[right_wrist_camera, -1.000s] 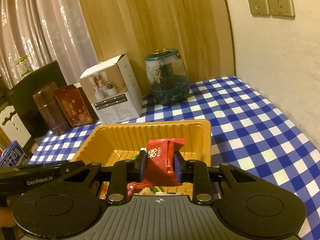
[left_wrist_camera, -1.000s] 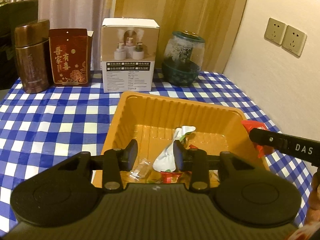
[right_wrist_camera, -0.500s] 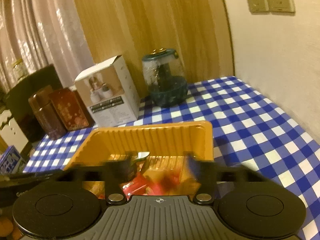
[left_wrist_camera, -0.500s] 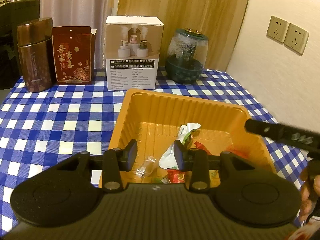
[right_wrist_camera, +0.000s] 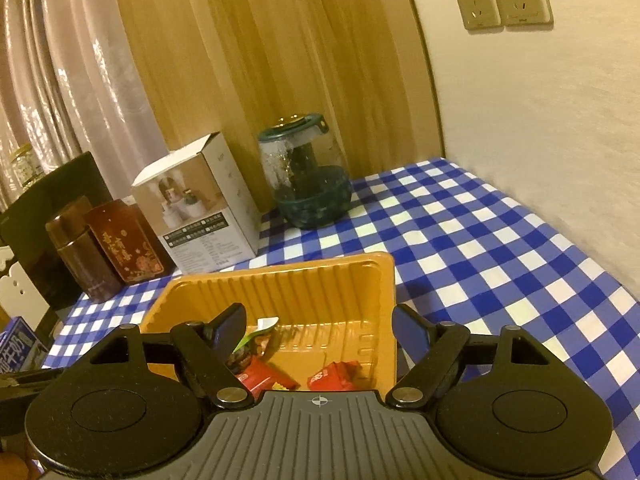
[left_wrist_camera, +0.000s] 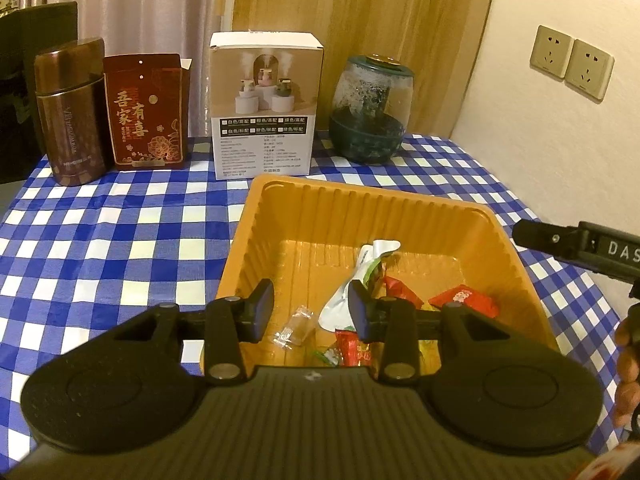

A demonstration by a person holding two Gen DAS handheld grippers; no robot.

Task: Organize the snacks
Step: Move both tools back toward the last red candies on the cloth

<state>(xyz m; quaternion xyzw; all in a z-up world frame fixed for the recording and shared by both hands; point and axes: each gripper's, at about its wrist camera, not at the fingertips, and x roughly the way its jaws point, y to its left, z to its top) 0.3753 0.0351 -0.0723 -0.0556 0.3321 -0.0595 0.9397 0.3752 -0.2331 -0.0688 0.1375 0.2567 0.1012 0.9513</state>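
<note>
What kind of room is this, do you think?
Probably a home dining corner. A table under a blue-and-white checked tablecloth stands against a wall with sockets and a curtain; along its back sit a humidifier box and a red gift tin, household things.

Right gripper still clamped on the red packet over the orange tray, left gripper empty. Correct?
Not quite. The right gripper is open and holds nothing: the right wrist view shows its jaws spread wide, and the red packet lies in the orange tray. The left gripper is empty, as you say.
</note>
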